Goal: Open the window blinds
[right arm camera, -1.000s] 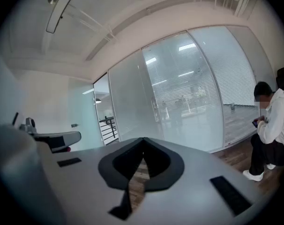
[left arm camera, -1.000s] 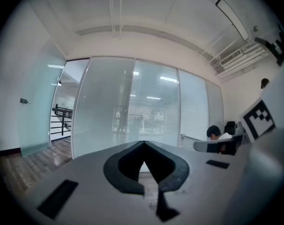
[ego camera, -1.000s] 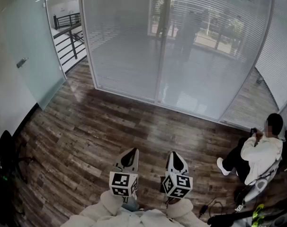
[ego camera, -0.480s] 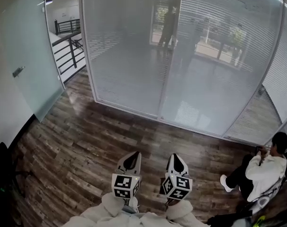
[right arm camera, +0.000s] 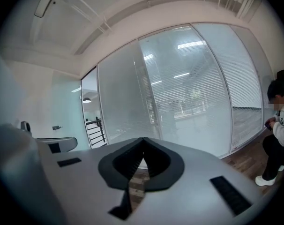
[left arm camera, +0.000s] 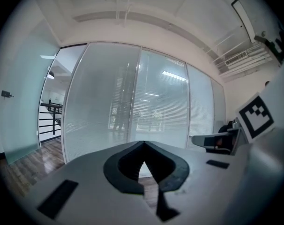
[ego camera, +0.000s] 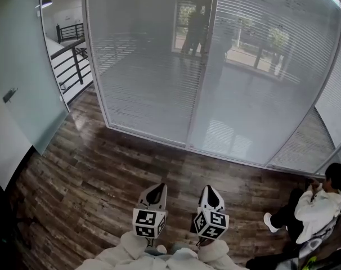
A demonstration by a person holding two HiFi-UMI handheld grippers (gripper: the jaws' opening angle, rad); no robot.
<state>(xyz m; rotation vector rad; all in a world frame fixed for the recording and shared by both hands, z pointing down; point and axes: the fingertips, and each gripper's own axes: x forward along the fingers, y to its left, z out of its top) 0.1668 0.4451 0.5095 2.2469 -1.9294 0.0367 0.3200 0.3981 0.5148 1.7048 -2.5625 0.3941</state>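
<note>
1. White horizontal slats of the window blinds (ego camera: 153, 66) are seen across the tall glass wall ahead. They are let down the full height of the panes and appear to sit behind the glass.
2. The left gripper (ego camera: 155, 190) and the right gripper (ego camera: 210, 190) are held side by side low over the wooden floor (ego camera: 92, 167), well apart from the blinds. Both pairs of jaws are pressed together, with nothing between them.
3. The slats are judged to be thin, light and easily bent or creased, so they should not be pinched or pushed directly.
4. A cord, a wand or a knob at a frame edge is judged the proper place to take hold. None can be made out from here, so the vertical frame posts (ego camera: 201, 89) would have to be searched at closer range.
5. Such a control is likely to be slim and smooth, so a firm, square pinch would be needed against slipping.
6. A seated person (ego camera: 317, 207) is in view at the right, clear of the path to the glass.
</note>
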